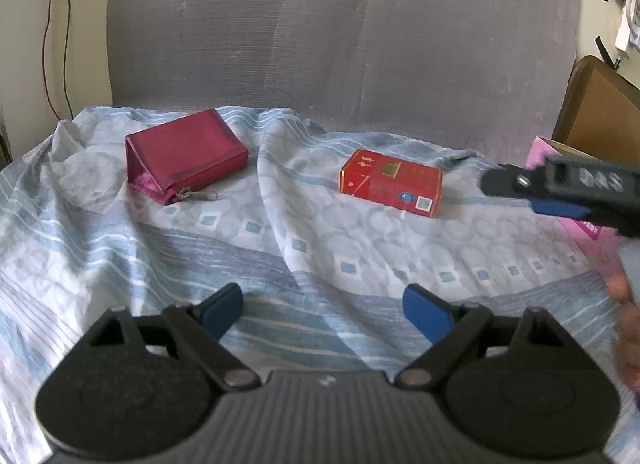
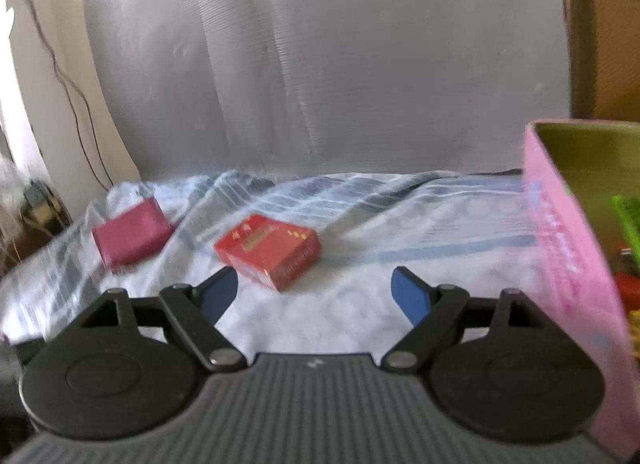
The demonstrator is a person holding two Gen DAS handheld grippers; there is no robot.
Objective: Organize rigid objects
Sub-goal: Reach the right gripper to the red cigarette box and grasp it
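Far left on the rumpled blue-and-white sheet (image 1: 320,256) lies a magenta zip pouch (image 1: 184,152), w/ its zip pull toward the viewer. Right of it, well apart, sits a red carton (image 1: 390,182), flat on its broad face. It looks light, stiff, smooth card; best pinched across the short sides, gently, since thin card may dent. Left gripper (image 1: 324,310) hangs near, jaws wide, nothing betw. them. Right gripper (image 2: 314,292) is also spread wide and empty, near the carton. Far right, a pink box (image 2: 568,248) holds bright items. Grey padded backrest (image 1: 340,32) behind; cables on pale wall, left.
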